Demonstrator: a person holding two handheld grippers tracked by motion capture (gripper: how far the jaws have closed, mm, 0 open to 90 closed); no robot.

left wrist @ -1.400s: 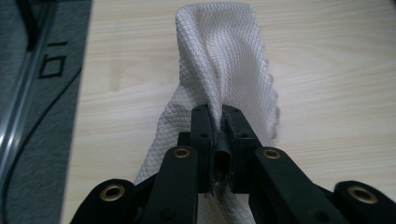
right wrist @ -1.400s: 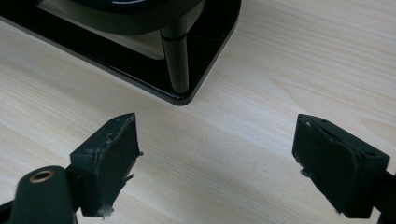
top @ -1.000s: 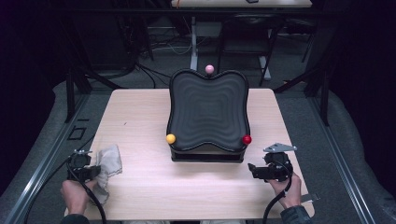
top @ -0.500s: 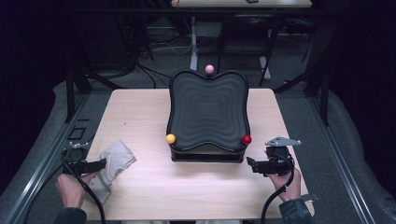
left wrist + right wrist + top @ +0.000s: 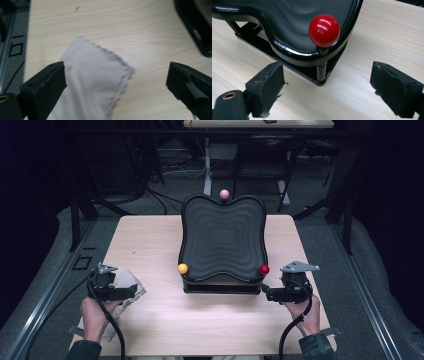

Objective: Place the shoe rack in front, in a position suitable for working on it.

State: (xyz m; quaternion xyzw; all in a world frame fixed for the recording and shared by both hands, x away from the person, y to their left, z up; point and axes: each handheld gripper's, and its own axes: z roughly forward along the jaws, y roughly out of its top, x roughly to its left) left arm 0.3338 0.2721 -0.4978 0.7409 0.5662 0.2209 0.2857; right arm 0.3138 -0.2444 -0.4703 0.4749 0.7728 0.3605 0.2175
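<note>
Wood tabletop (image 5: 150, 240), left gripper (image 5: 117, 82) spread wide over grey cloth (image 5: 95, 82), could snag and bunch it when closing.

Left tongs (image 5: 131, 292) over cloth (image 5: 125, 285)

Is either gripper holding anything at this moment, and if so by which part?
Nothing is held. The left gripper is open over the grey woven cloth; the right gripper is open facing the red ball knob.
</note>
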